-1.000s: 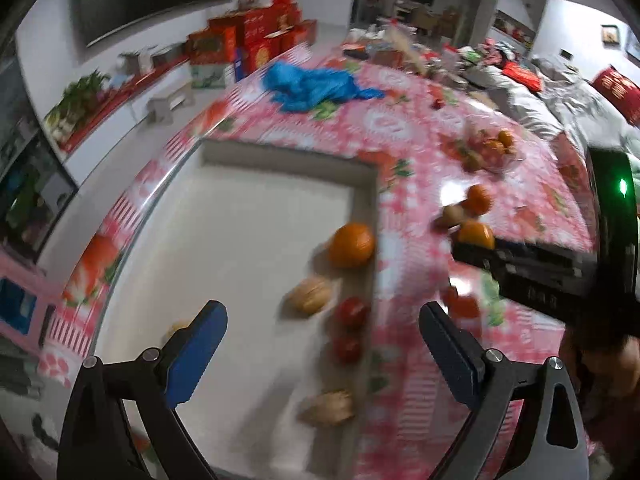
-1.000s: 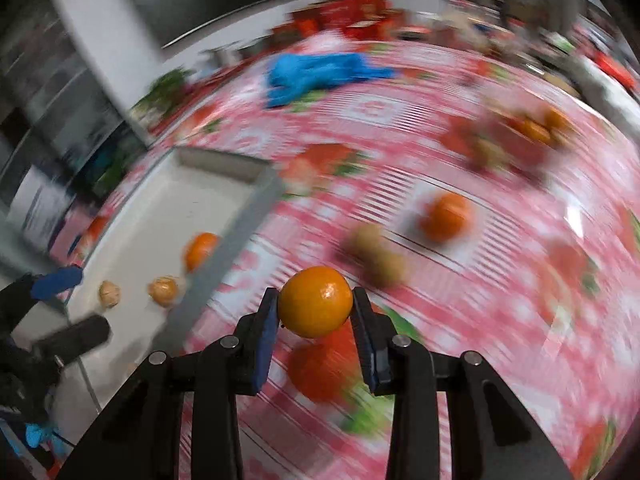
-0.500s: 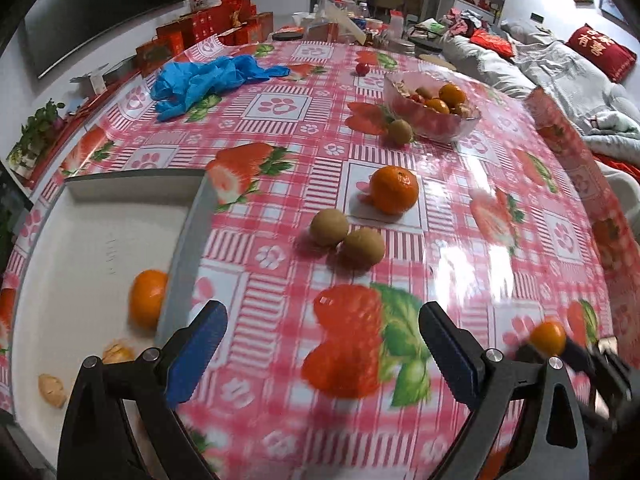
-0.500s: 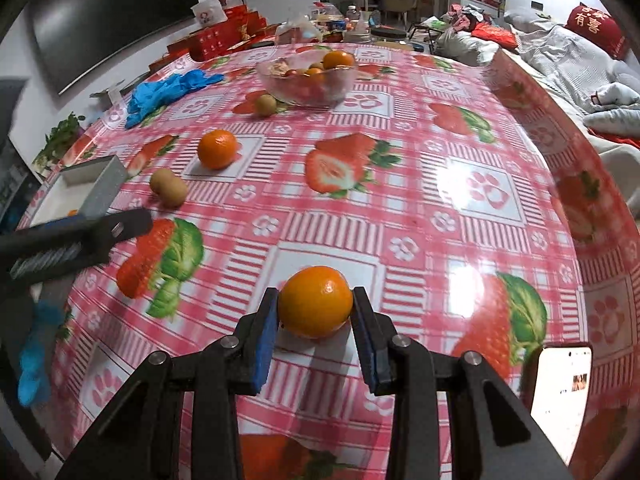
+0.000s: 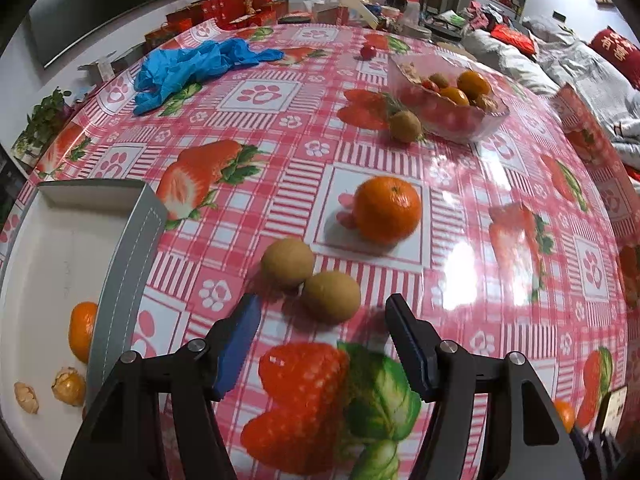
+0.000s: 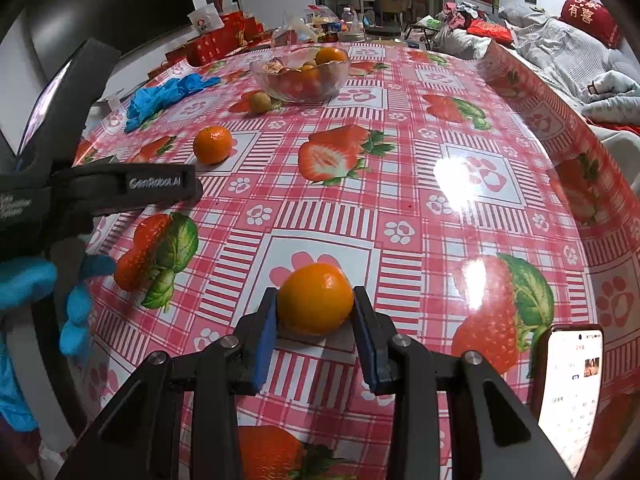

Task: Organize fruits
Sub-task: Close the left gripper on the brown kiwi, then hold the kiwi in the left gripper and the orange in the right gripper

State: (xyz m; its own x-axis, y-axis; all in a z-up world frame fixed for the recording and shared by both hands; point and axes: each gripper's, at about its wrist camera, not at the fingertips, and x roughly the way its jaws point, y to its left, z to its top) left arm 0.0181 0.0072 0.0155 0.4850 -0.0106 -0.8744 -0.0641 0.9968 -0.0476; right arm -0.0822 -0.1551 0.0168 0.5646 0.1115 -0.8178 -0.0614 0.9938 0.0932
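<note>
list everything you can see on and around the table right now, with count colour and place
tablecloth: one, red and white check with strawberry prints, over the table
tray: one, white with grey wall, left edge of table
fruit in tray: one orange mandarin and two tan pieces, by the tray wall
kiwis: two, brown, touching, just ahead of the left gripper
loose mandarin: one, orange, mid table
glass bowl: one, clear, far side, holding mixed fruit
single kiwi: one, brown, beside the bowl
gloves: blue heap, far left
phone: one, screen lit, near right edge
left gripper: black, blue pads, closing, nothing between them yet
right gripper: black, blue pads, shut on held mandarin
</note>
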